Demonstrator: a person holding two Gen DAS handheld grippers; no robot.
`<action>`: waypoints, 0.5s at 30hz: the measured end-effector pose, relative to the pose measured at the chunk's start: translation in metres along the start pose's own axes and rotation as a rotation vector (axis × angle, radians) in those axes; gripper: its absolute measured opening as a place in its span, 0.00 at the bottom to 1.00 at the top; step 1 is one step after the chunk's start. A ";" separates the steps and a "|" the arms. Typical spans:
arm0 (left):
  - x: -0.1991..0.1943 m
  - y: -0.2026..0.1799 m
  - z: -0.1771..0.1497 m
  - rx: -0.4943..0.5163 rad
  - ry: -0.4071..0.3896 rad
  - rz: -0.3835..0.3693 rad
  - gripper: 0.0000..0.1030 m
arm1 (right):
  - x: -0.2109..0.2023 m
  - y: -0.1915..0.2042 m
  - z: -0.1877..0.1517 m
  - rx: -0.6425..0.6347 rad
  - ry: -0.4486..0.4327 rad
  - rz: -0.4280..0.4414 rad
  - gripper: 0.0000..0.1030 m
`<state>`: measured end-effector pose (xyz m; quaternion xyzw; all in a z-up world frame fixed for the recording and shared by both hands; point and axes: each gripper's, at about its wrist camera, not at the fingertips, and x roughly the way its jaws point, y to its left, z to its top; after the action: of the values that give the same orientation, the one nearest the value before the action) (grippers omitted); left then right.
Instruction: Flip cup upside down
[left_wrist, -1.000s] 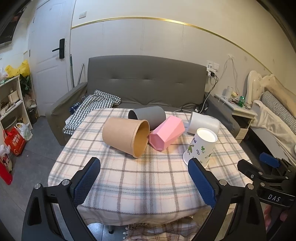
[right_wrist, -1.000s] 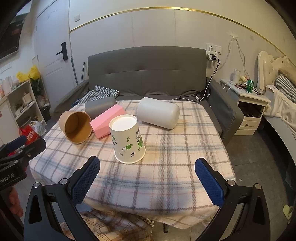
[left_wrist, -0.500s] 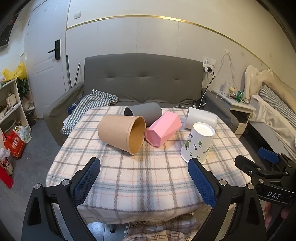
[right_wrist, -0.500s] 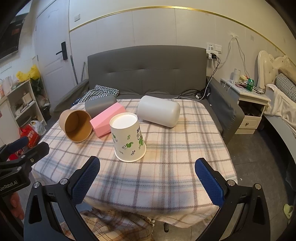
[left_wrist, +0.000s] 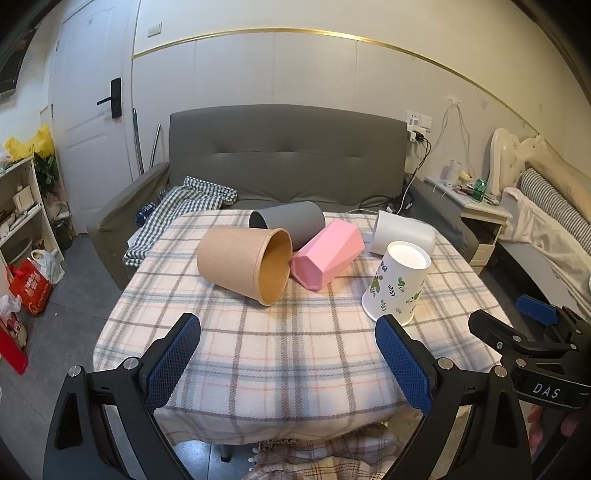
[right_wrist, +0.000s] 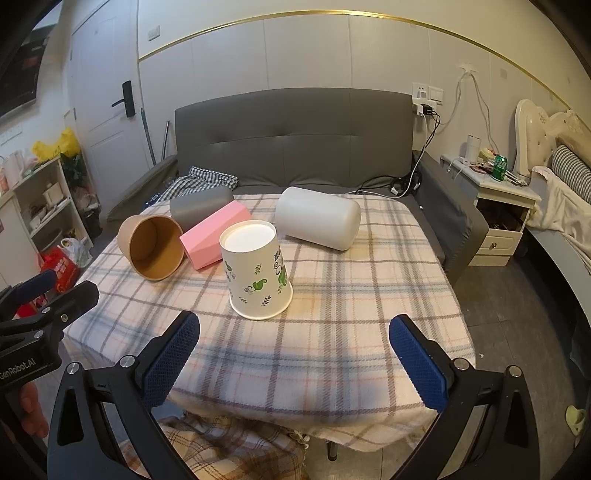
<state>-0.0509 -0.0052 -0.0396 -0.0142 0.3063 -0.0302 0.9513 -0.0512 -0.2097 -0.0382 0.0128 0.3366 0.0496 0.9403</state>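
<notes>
Two views, left wrist first.
Left view, left gripper (left_wrist: 288, 354): jaws spread wide, empty, at the near table edge.
Left view, paper cup (left_wrist: 397, 282): upside down on the checked tablecloth (left_wrist: 258, 350), ahead and right, beside the pink cup (left_wrist: 327, 254).
Left view, other cups: brown cup (left_wrist: 243, 266), grey cup (left_wrist: 288, 219) and white cup (left_wrist: 402, 236) lie on their sides.
Right view, right gripper (right_wrist: 293, 362): jaws spread wide, empty.
Right view, paper cup (right_wrist: 256, 269): mouth down, base up, just ahead of the fingers.
</notes>
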 end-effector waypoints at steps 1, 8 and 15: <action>0.000 0.000 0.000 0.001 0.000 0.001 0.96 | 0.000 0.000 0.000 -0.001 0.001 0.000 1.00; -0.001 0.000 -0.001 0.000 -0.001 0.000 0.96 | 0.001 0.002 -0.001 -0.003 0.005 0.001 1.00; -0.001 0.001 -0.001 0.002 -0.007 0.004 0.96 | 0.002 0.003 -0.002 -0.003 0.009 0.002 1.00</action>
<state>-0.0523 -0.0042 -0.0395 -0.0129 0.3030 -0.0287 0.9525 -0.0517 -0.2064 -0.0411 0.0114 0.3408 0.0511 0.9387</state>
